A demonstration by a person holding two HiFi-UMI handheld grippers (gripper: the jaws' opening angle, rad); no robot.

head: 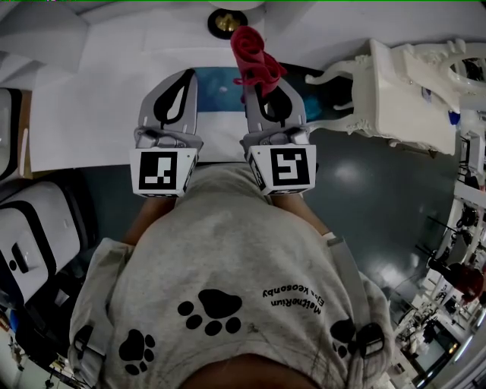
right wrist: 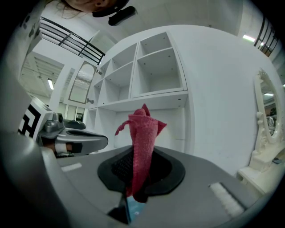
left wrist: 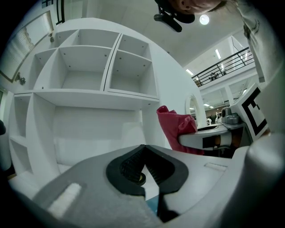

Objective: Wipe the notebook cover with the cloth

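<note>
A blue notebook [head: 220, 90] lies on the white table [head: 91, 114], showing between my two grippers. My right gripper [head: 256, 79] hovers over the notebook's right part, shut on a red cloth [head: 255, 58] that stands up from its jaws. In the right gripper view the cloth [right wrist: 143, 138] rises as a twisted cone from the closed jaws, with a sliver of the notebook [right wrist: 133, 210] below. My left gripper [head: 187, 76] is held beside it over the notebook's left edge, shut with nothing in it. The left gripper view shows its pads [left wrist: 133, 165] meeting and the cloth [left wrist: 176, 127] to the right.
A white ornate chair [head: 395, 91] stands to the right of the table. A round brass-and-black object [head: 226, 23] sits at the table's far edge. White open shelving [left wrist: 89, 75] rises behind the table. A black and white case [head: 30, 243] is on the floor at left.
</note>
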